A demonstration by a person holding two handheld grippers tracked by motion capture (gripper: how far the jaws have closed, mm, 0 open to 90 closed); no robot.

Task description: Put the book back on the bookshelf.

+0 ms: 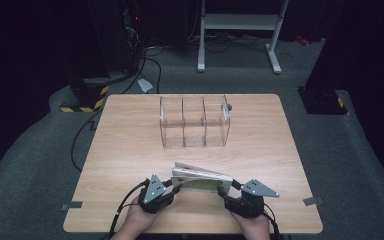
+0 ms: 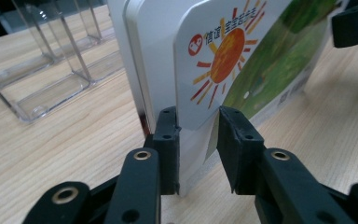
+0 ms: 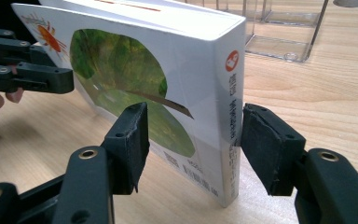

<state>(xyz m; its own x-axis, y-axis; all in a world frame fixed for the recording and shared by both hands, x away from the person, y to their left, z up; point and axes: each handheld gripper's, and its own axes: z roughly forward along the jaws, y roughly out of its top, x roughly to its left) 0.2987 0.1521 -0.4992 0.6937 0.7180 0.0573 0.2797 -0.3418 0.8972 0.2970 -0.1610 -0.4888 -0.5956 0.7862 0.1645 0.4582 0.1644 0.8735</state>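
The left gripper (image 1: 176, 186) sits at the near edge of the wooden table (image 1: 130, 150), held by the person's left hand (image 1: 139, 220). Its jaws are nearly closed around the open cover of a children's board book (image 1: 200, 179). In the left gripper view the left pad presses on the cover (image 2: 223, 60), which bears an orange sun. The right pad stands just beside the cover's printed face, and whether it touches cannot be told. So this gripper (image 2: 198, 140) counts as clenched on the cover's corner.

The book stands on its lower edge between the two grippers, pages fanned toward the far side.

The right gripper (image 1: 224, 191), held by the right hand (image 1: 254, 226), reaches the book's other end. In the right gripper view its jaws straddle the white spine (image 3: 230, 107). The right pad touches the spine's edge. The left pad hangs clear of the green front cover with a visible gap, so this gripper (image 3: 193, 140) is released, about half open.

Beyond the book, well apart toward the table's far side, stands a clear acrylic organizer (image 1: 195, 122) with three upright compartments, all bare. A small grey disc (image 1: 228, 107) lies just beside its far right corner.
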